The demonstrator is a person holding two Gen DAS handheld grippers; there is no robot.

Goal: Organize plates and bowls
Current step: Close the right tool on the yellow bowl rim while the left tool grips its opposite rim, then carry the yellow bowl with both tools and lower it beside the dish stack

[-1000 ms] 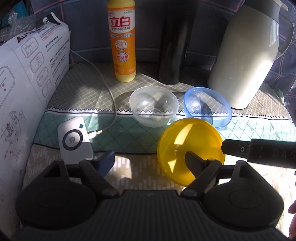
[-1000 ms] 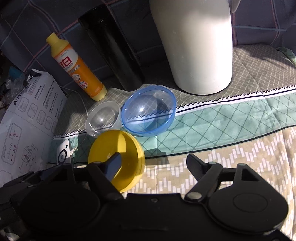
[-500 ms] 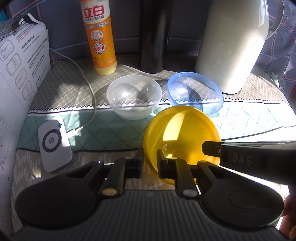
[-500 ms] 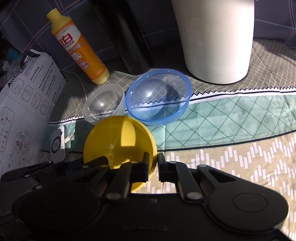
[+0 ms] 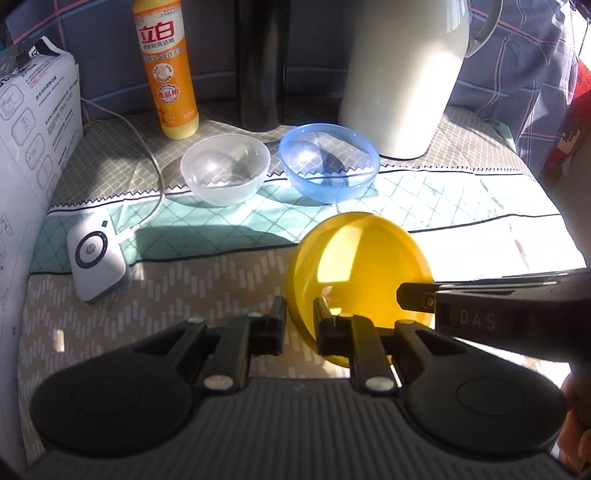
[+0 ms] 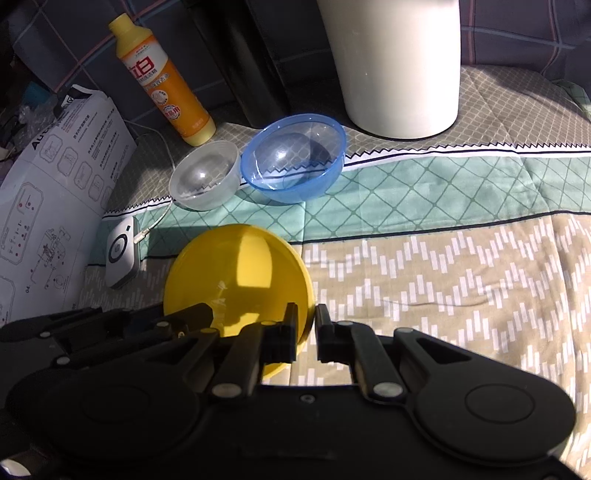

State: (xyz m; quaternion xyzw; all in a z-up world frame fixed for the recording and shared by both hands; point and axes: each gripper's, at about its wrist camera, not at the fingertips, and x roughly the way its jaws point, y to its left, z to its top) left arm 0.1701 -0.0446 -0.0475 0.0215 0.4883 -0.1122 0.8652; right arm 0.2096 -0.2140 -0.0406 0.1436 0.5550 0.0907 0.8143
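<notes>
The yellow bowl (image 5: 356, 266) is tilted up on edge over the beige zigzag band of the patterned cloth (image 6: 443, 280), its hollow facing the cameras. Both tools have it by the rim. The left hand-held gripper (image 5: 299, 314) is nearly closed, its two fingers pinching the bowl's left edge, one inside and one outside. The right hand-held gripper (image 6: 306, 321) is closed the same way on the bowl's right edge. In the left wrist view the right tool's black arm reaches in from the right side onto the bowl.

Beyond the yellow bowl, on the green diamond band, sit a clear bowl (image 5: 224, 168) and a blue bowl (image 5: 329, 162), side by side with a small gap between them, both upright and well apart from the yellow one. Nothing lies between the yellow bowl and those two. Behind the clear bowl stands an orange dish-soap bottle (image 5: 168, 70); behind the blue bowl, a large cream thermos jug (image 5: 402, 74); between bottle and jug, a dark cylinder (image 5: 263, 62). To the left of the yellow bowl lies a small white device (image 5: 96, 264) with a white cable (image 5: 155, 173) running toward the back, and further left a white printed carton (image 5: 33, 140).

Both tools point steeply downward. A bit of a hand (image 5: 576, 424) shows at the right edge of the left wrist view. Strong sunlight falls across the cloth, and dark plaid fabric (image 6: 524, 29) hangs behind everything.
</notes>
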